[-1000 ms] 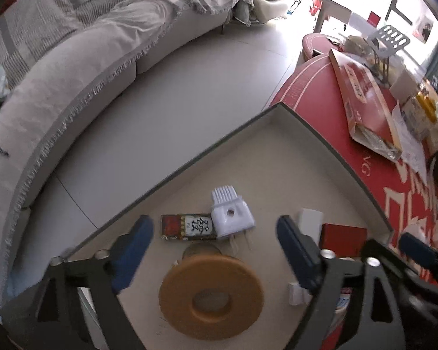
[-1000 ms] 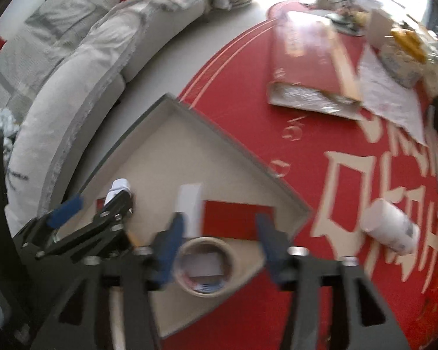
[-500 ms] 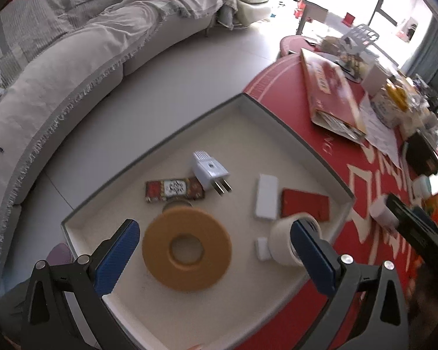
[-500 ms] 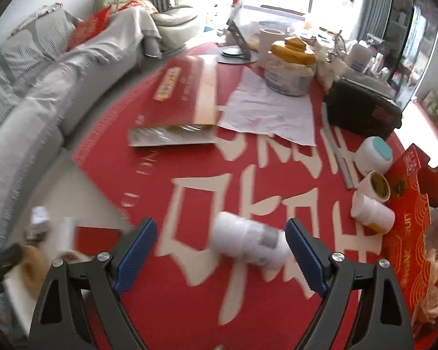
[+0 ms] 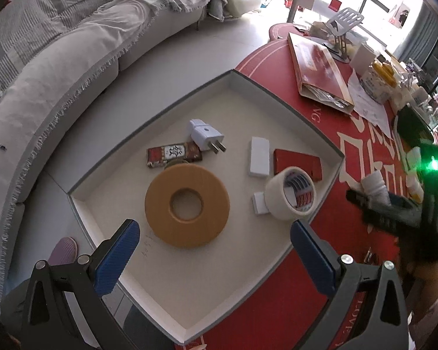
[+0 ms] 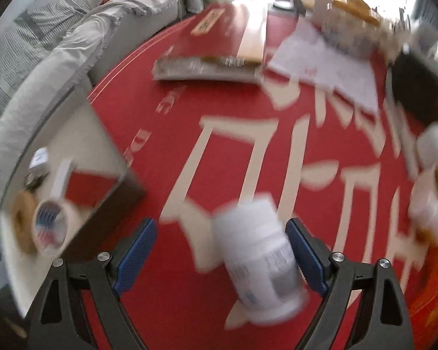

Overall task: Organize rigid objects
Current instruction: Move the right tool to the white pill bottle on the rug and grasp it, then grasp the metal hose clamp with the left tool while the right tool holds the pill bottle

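Lying on its side on the red tablecloth (image 6: 166, 134), the blurred white bottle (image 6: 258, 259) sits between the wide-spread fingers of the right gripper (image 6: 220, 259), close against the three-o'clock finger. The left gripper (image 5: 216, 258), also spread wide and empty, hangs over the tray (image 5: 283, 102), where the tan ring (image 5: 187, 204) lies with the tape roll (image 5: 290, 194) at its three o'clock and the white plug (image 5: 204, 137) at twelve.
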Demonstrator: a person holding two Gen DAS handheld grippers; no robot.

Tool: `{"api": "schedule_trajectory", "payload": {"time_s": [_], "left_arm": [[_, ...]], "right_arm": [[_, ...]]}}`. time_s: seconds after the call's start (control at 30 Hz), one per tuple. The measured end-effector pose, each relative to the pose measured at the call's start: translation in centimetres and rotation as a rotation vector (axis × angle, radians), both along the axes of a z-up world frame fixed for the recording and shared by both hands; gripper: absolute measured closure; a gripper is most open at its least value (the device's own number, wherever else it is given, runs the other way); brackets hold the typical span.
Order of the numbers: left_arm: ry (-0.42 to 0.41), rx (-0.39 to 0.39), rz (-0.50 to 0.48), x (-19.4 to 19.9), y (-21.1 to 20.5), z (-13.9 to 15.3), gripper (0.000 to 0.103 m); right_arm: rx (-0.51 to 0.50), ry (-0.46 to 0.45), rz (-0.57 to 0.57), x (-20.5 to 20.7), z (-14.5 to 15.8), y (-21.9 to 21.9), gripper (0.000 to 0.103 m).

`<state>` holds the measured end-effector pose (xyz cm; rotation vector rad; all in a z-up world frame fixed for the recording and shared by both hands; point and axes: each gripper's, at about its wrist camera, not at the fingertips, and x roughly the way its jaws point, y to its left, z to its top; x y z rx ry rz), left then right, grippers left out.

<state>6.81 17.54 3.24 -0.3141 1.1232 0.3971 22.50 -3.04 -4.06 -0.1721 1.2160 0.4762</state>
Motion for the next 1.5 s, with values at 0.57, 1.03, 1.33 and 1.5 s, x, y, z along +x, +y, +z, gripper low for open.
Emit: {"api": "schedule_trajectory", "payload": {"time_s": [0.57,1.03,1.33,1.5], "left_arm": [[0.044,-0.041,-0.048,-4.3,-3.3,-0.9,0.0],[0.085,-0.08,-0.03,-4.7,-2.9,-2.2,0.0],[0.117,-0.052,-0.108,-4.0,-5.8,-2.4,0.0],[0.118,-0.026,-0.173,-3.5,-8.5,-2.2,0.0]], "right_arm": [[0.121,-0.001,0.038,-10.2,3.5,-4.1,0.012],[-0.077,-0.105,0.168,-1.2,2.6,3.2,0.012],[-0.036,-0.03,0.101,-2.0,0.9,2.3,0.032],[-0.051,0.002,-0.058,-5.2,1.2,-2.9,0.032]]}}
